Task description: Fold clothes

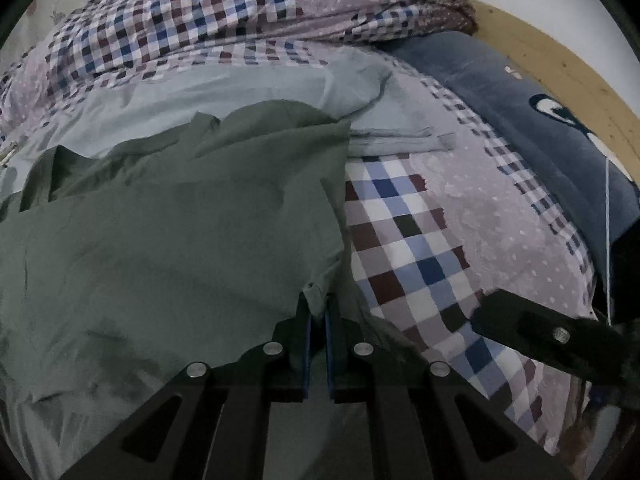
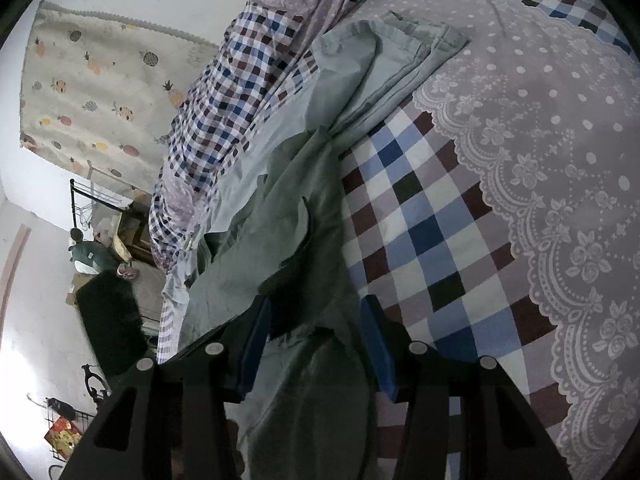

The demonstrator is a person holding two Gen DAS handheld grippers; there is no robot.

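A dark green garment (image 1: 172, 220) lies spread over the bed, on top of a pale blue garment (image 1: 224, 92). My left gripper (image 1: 318, 312) is shut on the green garment's right front corner, with cloth pinched between its blue pads. In the right wrist view the same green garment (image 2: 288, 216) runs up the middle of the frame. My right gripper (image 2: 316, 316) is open, its fingers on either side of a green fold that lies between them untouched. The right gripper's black body (image 1: 540, 336) shows at the lower right of the left wrist view.
The bed has a checked and lilac dotted cover (image 1: 424, 236). A bunched checked quilt (image 1: 192, 20) lies along the far side. A dark blue pillow (image 1: 532, 128) rests by the wooden headboard (image 1: 568, 68). A pineapple curtain (image 2: 100, 92) and room clutter show at left.
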